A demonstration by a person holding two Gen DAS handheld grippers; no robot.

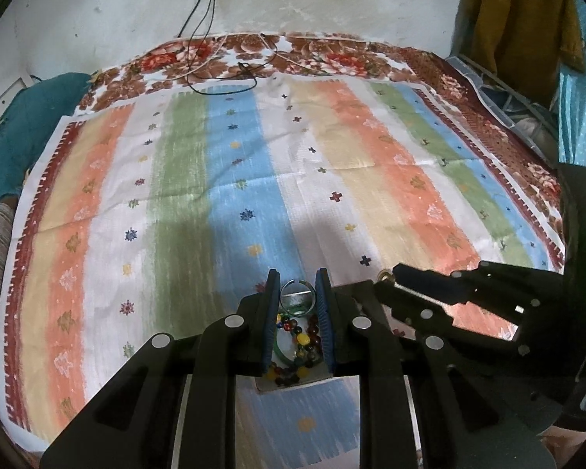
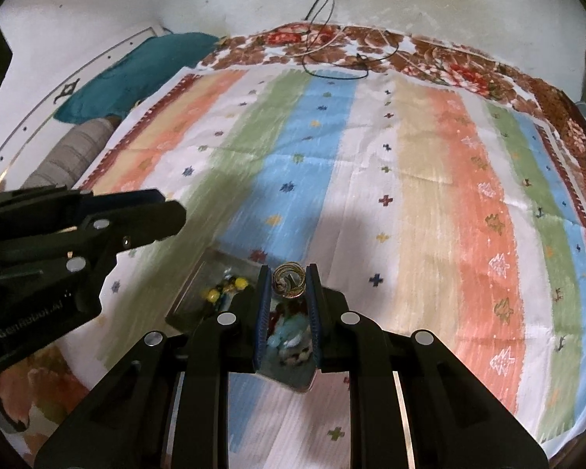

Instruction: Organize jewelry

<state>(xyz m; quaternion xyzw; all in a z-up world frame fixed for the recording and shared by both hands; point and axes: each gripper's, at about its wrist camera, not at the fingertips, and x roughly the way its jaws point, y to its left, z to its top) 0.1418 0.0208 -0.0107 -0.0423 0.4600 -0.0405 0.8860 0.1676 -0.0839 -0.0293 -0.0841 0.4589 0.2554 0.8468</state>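
**Both grippers carry a ring above the tray**

The left gripper (image 1: 297, 287) is clamped on a clear ring (image 1: 297, 294), pinched between its blue pads (image 1: 272, 301) at the tips. The ring stands on edge, its opening facing the camera, so its flat sides meet the pads. Directly under it lies the tray (image 1: 271, 386), a shallow, shiny dish holding coloured beads (image 1: 301, 338). In the left wrist view the tray sits between and beneath the fingers, so the drop is straight down, not sideways.

The right gripper (image 2: 289, 279) is clamped too, on a gold wire ring (image 2: 289, 279), a coil of thin loops held at the fingertips. From this side the tray (image 2: 193, 285) reaches out to the left of the fingers as well as under them, with yellow beads (image 2: 226, 287) in that left part. The two grippers are close together, the right one just beside the left and pointing across it, so I judge either could release first; the left seems better centred over the tray.

All this rests on a bed, spread with a striped cloth (image 1: 234, 164) over a floral blanket (image 1: 324, 54). A cable (image 1: 199, 31) hangs down the stained wall (image 1: 97, 11) behind. Teal fabric (image 2: 136, 66) lies at the left edge.
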